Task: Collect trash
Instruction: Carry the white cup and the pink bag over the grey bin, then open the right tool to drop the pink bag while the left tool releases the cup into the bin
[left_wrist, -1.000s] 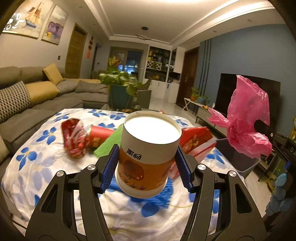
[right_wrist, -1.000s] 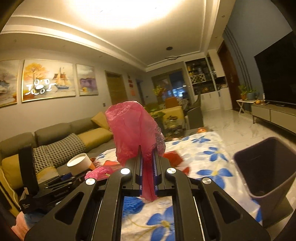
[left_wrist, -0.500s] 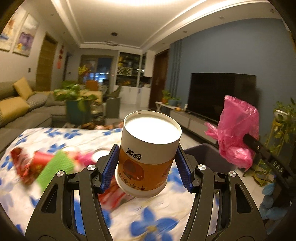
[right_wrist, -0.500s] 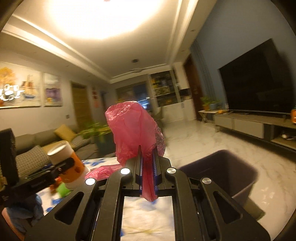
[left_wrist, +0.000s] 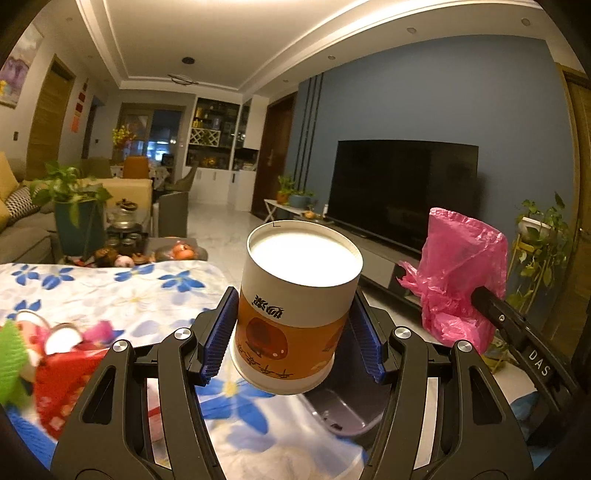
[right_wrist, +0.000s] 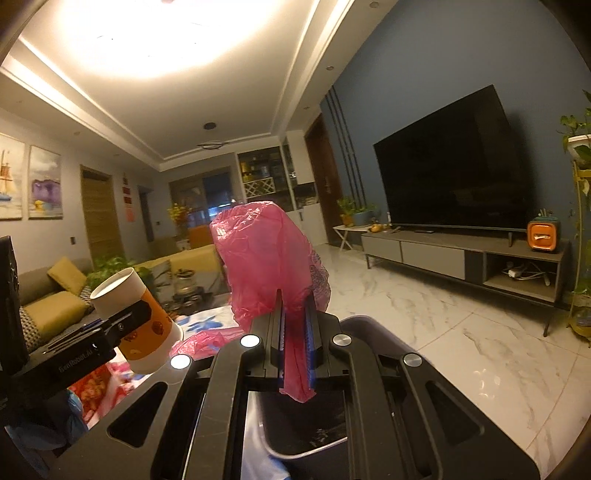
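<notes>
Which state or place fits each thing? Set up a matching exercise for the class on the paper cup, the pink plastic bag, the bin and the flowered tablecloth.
Column 1
1. paper cup
2. pink plastic bag
3. dark bin
4. flowered tablecloth

Column 2
A. pinched between the shut fingers of the right hand-held gripper
B. below both grippers, open at the top
C. spread under the leftover wrappers
D. clamped in the left hand-held gripper, tilted

Pairs: 1-D, 2-A, 3-B, 4-C
</notes>
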